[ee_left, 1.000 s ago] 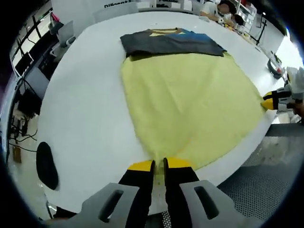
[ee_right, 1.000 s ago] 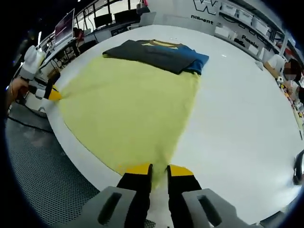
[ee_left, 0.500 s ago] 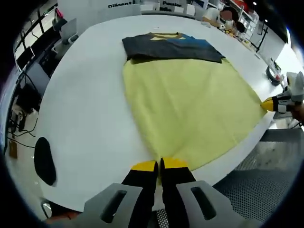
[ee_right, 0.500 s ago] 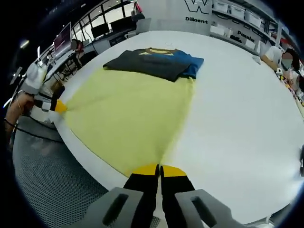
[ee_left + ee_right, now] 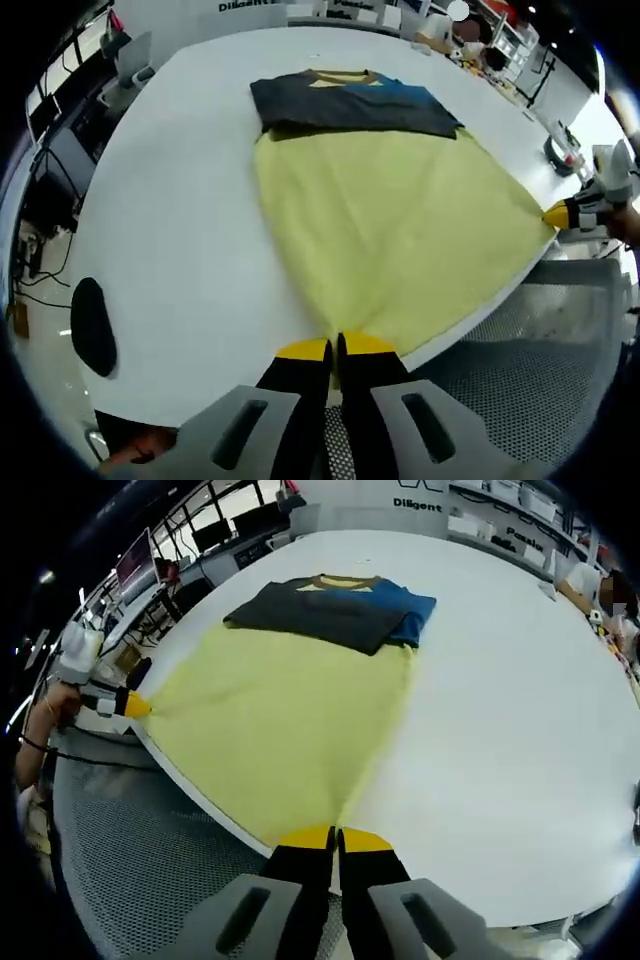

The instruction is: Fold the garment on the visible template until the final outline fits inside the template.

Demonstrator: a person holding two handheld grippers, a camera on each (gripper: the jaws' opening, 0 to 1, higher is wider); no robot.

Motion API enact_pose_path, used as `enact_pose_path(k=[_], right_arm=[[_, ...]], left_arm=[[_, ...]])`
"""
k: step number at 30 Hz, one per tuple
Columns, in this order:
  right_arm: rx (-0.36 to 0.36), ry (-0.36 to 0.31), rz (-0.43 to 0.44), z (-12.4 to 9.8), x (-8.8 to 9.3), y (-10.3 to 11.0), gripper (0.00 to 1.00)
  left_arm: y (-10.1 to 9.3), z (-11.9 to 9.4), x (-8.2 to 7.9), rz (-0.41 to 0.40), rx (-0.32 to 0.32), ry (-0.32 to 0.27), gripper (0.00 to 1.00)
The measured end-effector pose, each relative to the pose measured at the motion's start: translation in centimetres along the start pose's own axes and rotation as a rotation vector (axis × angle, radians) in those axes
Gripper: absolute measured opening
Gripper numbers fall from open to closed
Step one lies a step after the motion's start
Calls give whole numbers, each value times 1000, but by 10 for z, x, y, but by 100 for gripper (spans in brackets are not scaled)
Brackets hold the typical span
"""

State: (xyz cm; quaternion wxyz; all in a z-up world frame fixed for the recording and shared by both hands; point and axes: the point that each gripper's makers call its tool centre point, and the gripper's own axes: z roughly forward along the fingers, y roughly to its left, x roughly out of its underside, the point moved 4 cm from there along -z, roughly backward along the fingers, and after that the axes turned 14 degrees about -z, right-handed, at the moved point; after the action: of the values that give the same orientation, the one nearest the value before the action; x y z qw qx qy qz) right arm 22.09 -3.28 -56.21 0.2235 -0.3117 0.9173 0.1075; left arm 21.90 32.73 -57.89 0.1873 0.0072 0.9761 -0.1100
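Both tools, left tool (image 5: 333, 347) and right tool (image 5: 334, 837), clamp yellow garment (image 5: 385, 225) corners at the tabletop (image 5: 180, 220) near edge. Folding begins; next, carry corners toward the dark template (image 5: 350, 100).

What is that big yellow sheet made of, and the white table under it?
The yellow sheet looks like soft matte cloth, perhaps fleece or towelling: it pulls into taut creases toward the left claw pinching it. The white table looks hard and smooth, likely laminate, with a faint sheen.
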Motion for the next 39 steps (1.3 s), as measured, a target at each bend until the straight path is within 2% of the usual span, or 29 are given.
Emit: enact_pose_path(k=[4,9,13,15,21,28,31,39], right_arm=[[-20,22,3,-10,-1,3,0],[-67,42,12,-16,-2,12,0],[-80,31,11,-20,-6,15,0],[-85,15,13,-21,-11,15,0],[-97,-66,44,-29,-35,5,0],[-71,-161,73,-37,-70,-19,0],[-62,-191,83,-38,-85,-28,0],[-44,-194,38,-33,-113,-47,0]], left_arm=[[-3,-6,7,-17,29,14,5],[-6,-14,11,-21,35,29,5],[-8,-20,8,-28,51,26,5],[-8,-22,5,-59,69,33,5],[-6,-32,-22,-108,85,-30,5],[-5,-36,-55,-115,88,-85,5],[-6,-37,-77,-146,97,-116,5],[-8,-33,-118,-139,82,-172,5]])
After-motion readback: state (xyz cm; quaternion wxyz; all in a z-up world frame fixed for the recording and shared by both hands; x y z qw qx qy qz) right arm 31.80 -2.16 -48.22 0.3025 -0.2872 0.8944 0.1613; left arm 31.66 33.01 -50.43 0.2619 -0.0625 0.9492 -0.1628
